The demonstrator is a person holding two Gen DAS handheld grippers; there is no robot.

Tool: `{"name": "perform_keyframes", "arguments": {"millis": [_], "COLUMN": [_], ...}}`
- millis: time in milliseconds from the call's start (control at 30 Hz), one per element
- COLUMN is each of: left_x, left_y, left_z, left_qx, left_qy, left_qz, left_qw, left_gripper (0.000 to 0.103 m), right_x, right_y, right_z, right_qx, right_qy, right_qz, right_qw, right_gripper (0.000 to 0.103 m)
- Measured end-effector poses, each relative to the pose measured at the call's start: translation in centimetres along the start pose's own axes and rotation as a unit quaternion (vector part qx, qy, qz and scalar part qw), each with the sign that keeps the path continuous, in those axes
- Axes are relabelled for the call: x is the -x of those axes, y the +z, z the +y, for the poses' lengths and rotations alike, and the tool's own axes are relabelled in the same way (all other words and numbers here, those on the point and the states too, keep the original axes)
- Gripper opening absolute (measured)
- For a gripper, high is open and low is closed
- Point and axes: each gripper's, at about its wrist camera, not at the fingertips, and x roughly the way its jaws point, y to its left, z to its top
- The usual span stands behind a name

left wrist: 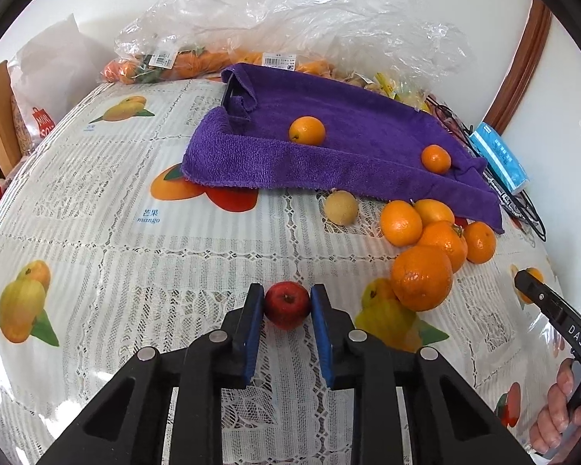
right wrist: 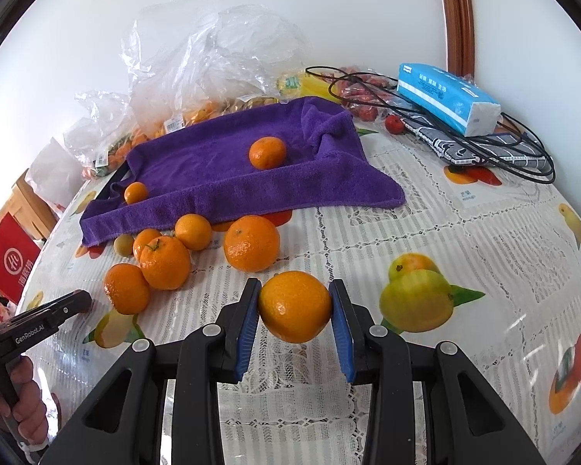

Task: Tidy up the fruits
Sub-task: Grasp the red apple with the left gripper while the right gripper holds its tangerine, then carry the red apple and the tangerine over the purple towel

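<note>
In the left wrist view, a white sack [left wrist: 54, 62] with a red tag sits at the far left edge of the counter [left wrist: 116, 240], which wears a lace cloth printed with fruit. At the lower centre the left tongs [left wrist: 286, 304] are closed tight on a small red apple [left wrist: 287, 304], their blue pads [left wrist: 254, 329] pressing both its sides just above the cloth. Above them, at the centre of the frame, a purple towel [left wrist: 329, 155] lies spread over a tray, with one orange [left wrist: 307, 130] near its middle and a smaller one [left wrist: 436, 159] toward its right end. Clear plastic bags [left wrist: 290, 19] of fruit pile up behind it. Right of centre, below the towel's edge, a pale yellowish fruit [left wrist: 341, 207] sits beside a cluster of oranges [left wrist: 430, 248] touching one another. A blue tissue pack [left wrist: 497, 157] lies at the right edge.

In the right wrist view, a hand [right wrist: 23, 399] at the lower left grips the other tool's handle. The same orange cluster [right wrist: 162, 259] lies left of centre, below the towel [right wrist: 232, 178]. At the lower centre the right tongs [right wrist: 294, 308] clamp a single orange [right wrist: 294, 306] between their pads, held above the counter [right wrist: 484, 232]. In the upper right, the tissue pack [right wrist: 445, 97] rests on tangled black cables [right wrist: 523, 155].
</note>
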Motion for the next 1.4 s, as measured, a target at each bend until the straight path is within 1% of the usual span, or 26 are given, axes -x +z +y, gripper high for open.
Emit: {"name": "perform_keyframes", "arguments": {"millis": [467,667,800,1000,1400], "left_x": [1.8,2.4,2.7,2.7,1.4], "left_y": [1.3,2.6,4.0,6.0,11.4], "left_z": [-0.1,-0.5,-0.8,-1.1,-1.9], "left_qx": [0.009,0.001,-0.004,-0.001,0.004], "left_qy": [-0.019,-0.015,-0.009,-0.013,-0.010], "left_qz": [-0.018,-0.033,-0.046,-0.060,-0.086], "left_qw": [0.9996,0.9993,0.9989,0.9981,0.9963], "left_gripper": [0.024,0.024,0.024,0.024,0.024], "right_x": [1.1,1.2,1.4,1.4,-0.7], "right_y": [1.6,2.7,3.9,5.8,10.6], "right_z": [2.0,2.8,3.1,3.7,4.1], "right_qx": [0.024,0.035,0.039,0.051,0.057], "right_qy": [0.009,0.013,0.017,0.016,0.016], "right_qz": [-0.020,-0.031,-0.043,-0.064,-0.093], "right_qw": [0.999,0.999,0.998,0.997,0.994], "right_gripper": [0.036,0.036,0.036,0.036,0.036]}}
